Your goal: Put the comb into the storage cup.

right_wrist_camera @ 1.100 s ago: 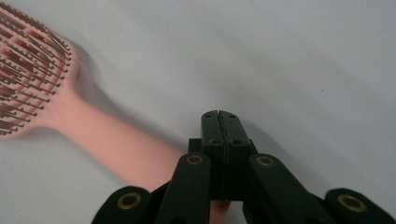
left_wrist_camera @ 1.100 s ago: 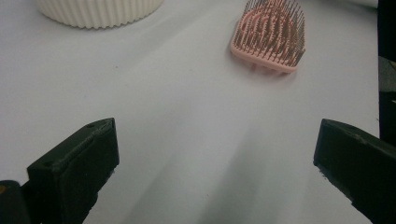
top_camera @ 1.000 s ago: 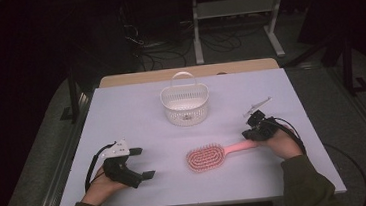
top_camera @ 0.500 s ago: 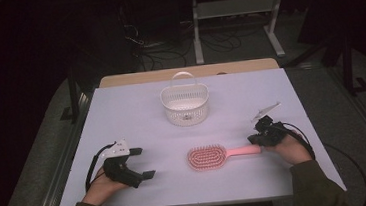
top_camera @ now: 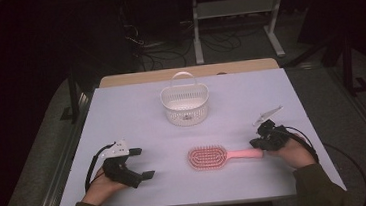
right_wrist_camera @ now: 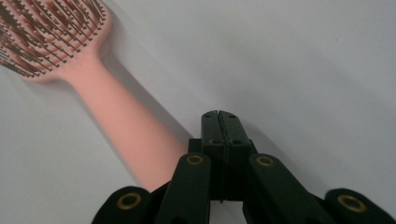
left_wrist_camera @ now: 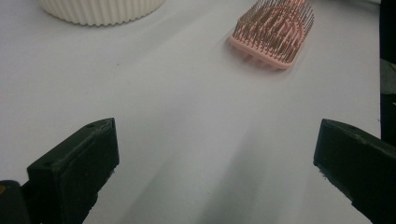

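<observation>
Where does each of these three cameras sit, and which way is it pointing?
High view: above the person's side, facing forward and down on the table; both forearms, left gripper, right gripper.
Left gripper view: rides that gripper, low over the table; open jaws.
Right gripper view: along shut jaws beside the handle.
All share the pink hairbrush.

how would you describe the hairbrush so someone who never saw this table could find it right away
On the pale table, look at the near half, in front of the white basket standing at the middle. The hairbrush lies flat there, bristles up, its handle pointing toward the right gripper. It is the one pink thing on the table, long and flat where the basket is round and upright.
</observation>
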